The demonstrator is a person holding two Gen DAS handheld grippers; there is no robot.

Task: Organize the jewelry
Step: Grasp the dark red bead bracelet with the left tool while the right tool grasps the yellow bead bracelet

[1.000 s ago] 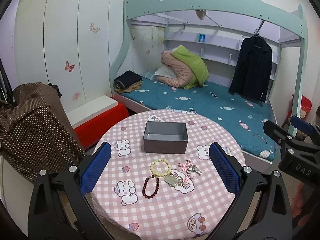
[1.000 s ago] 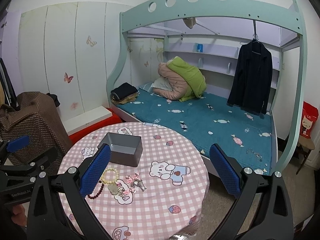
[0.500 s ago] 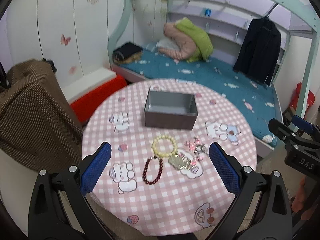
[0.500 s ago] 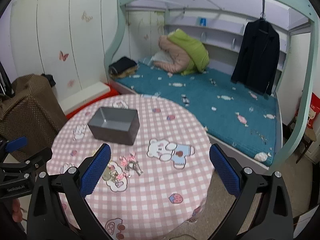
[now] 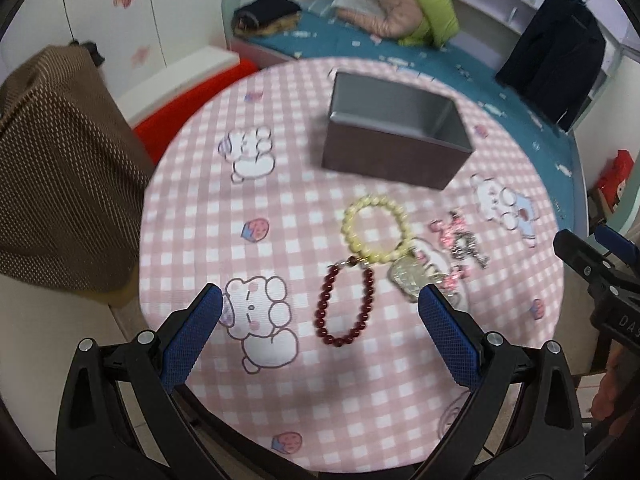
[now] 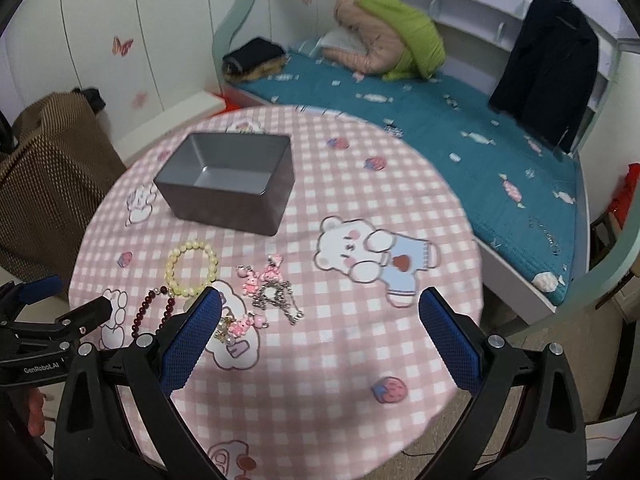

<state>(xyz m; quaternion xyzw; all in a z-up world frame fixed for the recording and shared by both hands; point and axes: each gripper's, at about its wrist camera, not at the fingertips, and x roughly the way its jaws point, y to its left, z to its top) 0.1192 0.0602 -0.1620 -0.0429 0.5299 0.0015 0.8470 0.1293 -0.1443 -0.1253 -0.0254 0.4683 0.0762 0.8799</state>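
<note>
Left wrist view: left gripper (image 5: 318,316) fingers spread wide, holding nothing, above the dark red bracelet (image 5: 346,304) near the table (image 5: 192,216) front edge. Cream bracelet (image 5: 376,228) touches it; grey box (image 5: 394,146) sits toward the far edge. Right gripper (image 6: 320,322) likewise wide, empty.

The left gripper (image 5: 320,320) hangs with fingers wide apart over the dark red bracelet (image 5: 347,305). Just beyond lies the cream bracelet (image 5: 376,228), touching it. The grey box (image 5: 394,136) stands farther off on the round table (image 5: 200,208).
</note>
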